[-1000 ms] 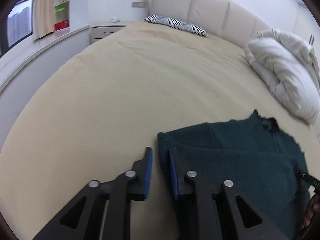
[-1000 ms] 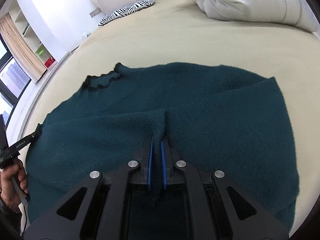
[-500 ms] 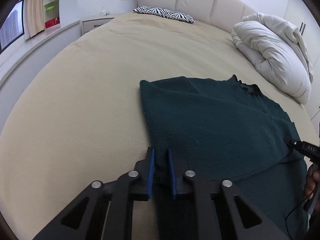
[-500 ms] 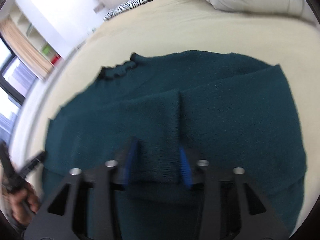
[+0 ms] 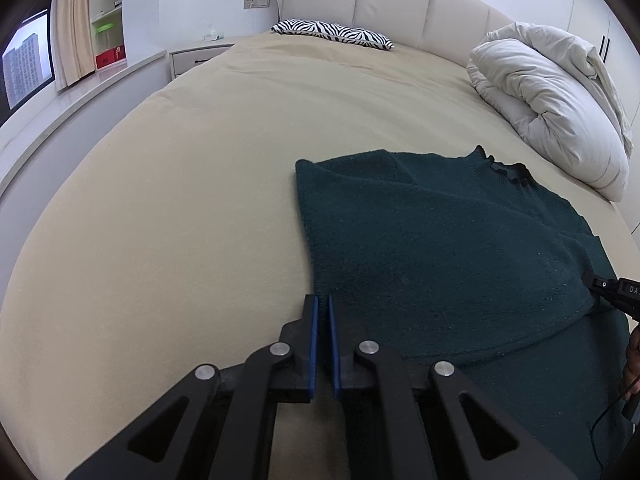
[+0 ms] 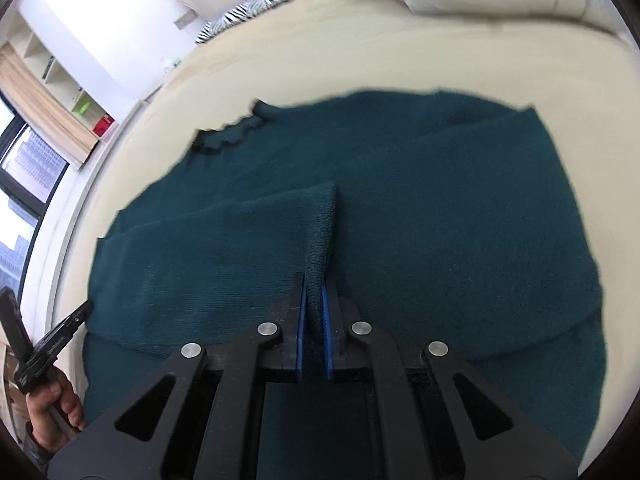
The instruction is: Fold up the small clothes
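A: Right wrist view says it plainly. The right claw (image 6: 314, 300) is pinched tight on a raised ridge of the sweater (image 6: 440, 240), near the middle of the cloth.

B: And the left claw (image 5: 321, 322)? From where I stand its blue pads are almost together, right at the sweater's near left edge. Whether any knit is caught between them, I can't tell.

A: Same here. The sweater itself lies flat on the bed (image 5: 180, 200), on the right side of the mattress, with one flap already laid over the body.

B: So the fold is partway, I'd say. How would you do this bit well?

A: Lift both grips evenly and carry the flap straight across, so its edge lands parallel to the straight left side. Set it down low and flat before letting go, or that pinched ridge will leave a hump.

B: Thick knit, too. It'll likely drag and bunch if pulled from one point only.

A: Which way does it point?

B: Collar (image 5: 506, 168) toward the far end, up by the headboard and the rolled duvet (image 5: 552, 108); hem nearest us. Long axis runs near to far, leaning a little right.
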Demonstrator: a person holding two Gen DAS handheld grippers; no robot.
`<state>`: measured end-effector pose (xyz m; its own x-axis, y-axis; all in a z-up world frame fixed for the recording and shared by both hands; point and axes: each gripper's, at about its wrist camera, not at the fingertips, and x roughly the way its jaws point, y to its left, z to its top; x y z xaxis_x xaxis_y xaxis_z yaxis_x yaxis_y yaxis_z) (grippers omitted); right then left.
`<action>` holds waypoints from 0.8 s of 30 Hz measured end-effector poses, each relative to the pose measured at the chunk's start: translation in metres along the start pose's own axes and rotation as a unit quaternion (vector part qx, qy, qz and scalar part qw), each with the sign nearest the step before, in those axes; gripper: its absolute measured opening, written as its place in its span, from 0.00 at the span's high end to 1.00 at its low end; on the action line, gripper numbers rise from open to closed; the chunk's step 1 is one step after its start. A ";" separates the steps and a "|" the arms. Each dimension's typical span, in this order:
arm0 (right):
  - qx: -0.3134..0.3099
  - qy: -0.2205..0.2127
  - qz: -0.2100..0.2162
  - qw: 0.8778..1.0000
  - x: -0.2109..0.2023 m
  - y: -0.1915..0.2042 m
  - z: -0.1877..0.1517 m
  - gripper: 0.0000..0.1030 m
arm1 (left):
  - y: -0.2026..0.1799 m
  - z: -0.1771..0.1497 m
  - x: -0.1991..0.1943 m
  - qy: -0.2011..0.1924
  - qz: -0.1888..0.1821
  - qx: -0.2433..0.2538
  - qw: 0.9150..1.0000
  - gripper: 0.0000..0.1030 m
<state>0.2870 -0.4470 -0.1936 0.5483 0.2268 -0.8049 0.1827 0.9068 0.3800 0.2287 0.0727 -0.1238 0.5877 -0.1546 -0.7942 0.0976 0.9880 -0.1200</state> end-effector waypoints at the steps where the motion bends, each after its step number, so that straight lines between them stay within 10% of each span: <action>1: 0.003 0.000 0.002 1.000 0.000 -0.001 0.001 0.95 | 0.001 -0.001 0.000 -0.001 0.000 -0.001 1.000 0.93; 16: -0.008 -0.010 0.003 1.000 0.002 0.001 -0.005 0.94 | 0.001 -0.002 0.003 -0.007 0.005 0.001 1.000 0.89; 24: 0.035 -0.027 0.010 0.999 -0.030 -0.015 -0.015 0.76 | 0.025 -0.015 -0.039 -0.040 0.012 -0.056 0.998 0.66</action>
<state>0.2559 -0.4615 -0.1822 0.5947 0.2235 -0.7723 0.2264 0.8752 0.4276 0.1961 0.1034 -0.1043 0.6521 -0.1258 -0.7476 -0.0053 0.9854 -0.1704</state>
